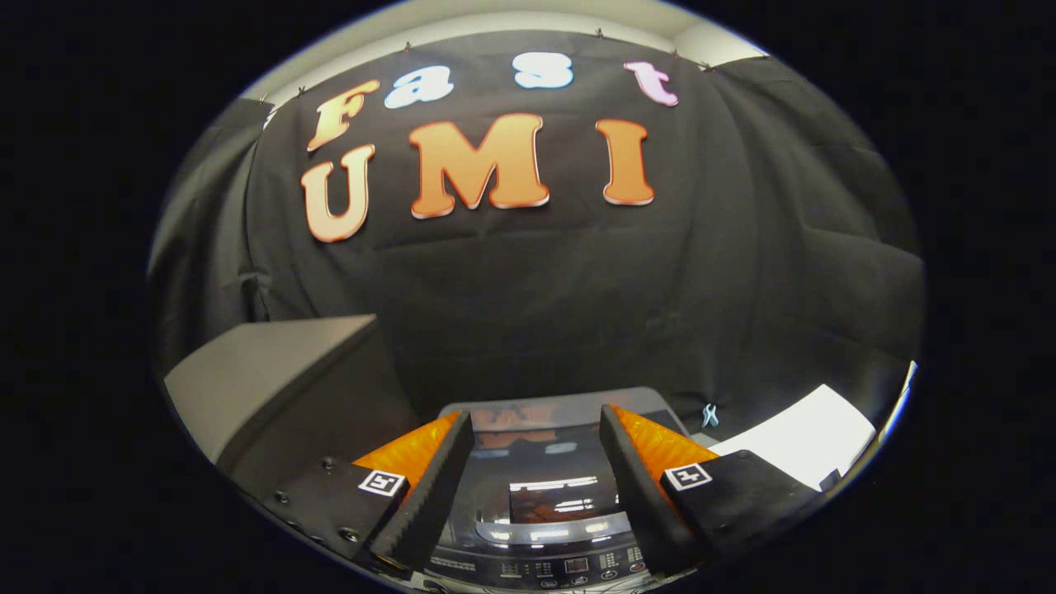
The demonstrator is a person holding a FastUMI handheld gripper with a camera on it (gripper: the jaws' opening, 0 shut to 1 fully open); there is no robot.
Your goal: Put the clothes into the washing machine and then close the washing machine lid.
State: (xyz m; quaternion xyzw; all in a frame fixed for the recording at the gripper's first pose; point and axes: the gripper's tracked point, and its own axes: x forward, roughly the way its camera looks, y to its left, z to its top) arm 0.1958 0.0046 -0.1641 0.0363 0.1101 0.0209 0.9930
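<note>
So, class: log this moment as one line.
tongs: open, empty | washing machine lid: shut, beneath tongs | clothes: none seen

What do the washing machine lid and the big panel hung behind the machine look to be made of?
The washing machine lid, seen between the open gripper fingers, looks like dark glass or glossy plastic: it mirrors ceiling lights sharply. Which of the two cannot be told. The back panel looks like matte black cloth: it hangs in soft folds, creases and throws no glare.

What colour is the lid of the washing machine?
Glossy dark grey to black lid, in the gripper view, beyond the open gripper.
</note>
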